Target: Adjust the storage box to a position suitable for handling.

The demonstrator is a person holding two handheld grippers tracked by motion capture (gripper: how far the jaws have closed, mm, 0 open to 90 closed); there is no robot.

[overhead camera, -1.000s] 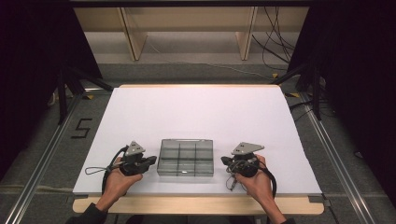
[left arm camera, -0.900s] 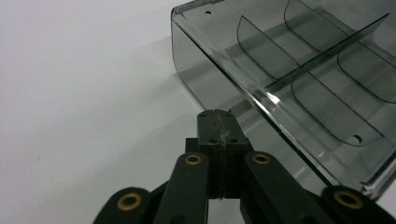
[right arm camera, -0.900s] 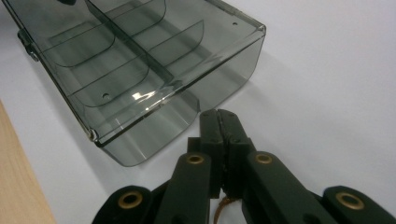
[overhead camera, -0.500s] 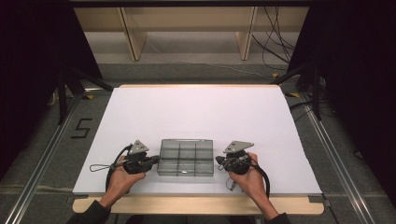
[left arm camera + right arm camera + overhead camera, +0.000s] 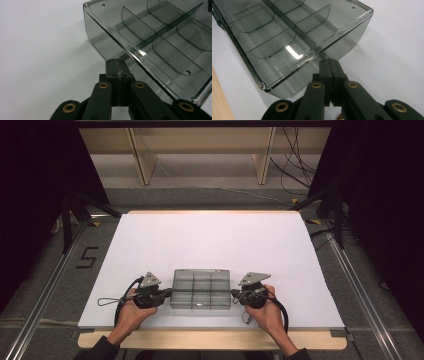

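Note:
A smoky clear plastic compartment box [image 5: 201,289] with its lid closed lies near the front of the white table [image 5: 210,240]. My left gripper [image 5: 169,293] is shut, its tips against the box's left end wall [image 5: 105,42]. On the other side my right gripper [image 5: 233,294] is shut too, tips touching the box's right end wall [image 5: 342,47]. Nothing is between either pair of jaws. Curved dividers split the box [image 5: 160,37] into several compartments, and the ones I can see through the lid [image 5: 287,32] look empty.
A wooden strip [image 5: 210,338] runs along the table's front edge, close behind both hands. Cables trail from each gripper beside the hands. Wooden shelving [image 5: 200,150] and dark stands [image 5: 70,215] are beyond the far edge of the table.
Both grippers have moved inward toward the box: a second ago each stood a little off its end, and now the shut tips touch it. The box has stayed in place.

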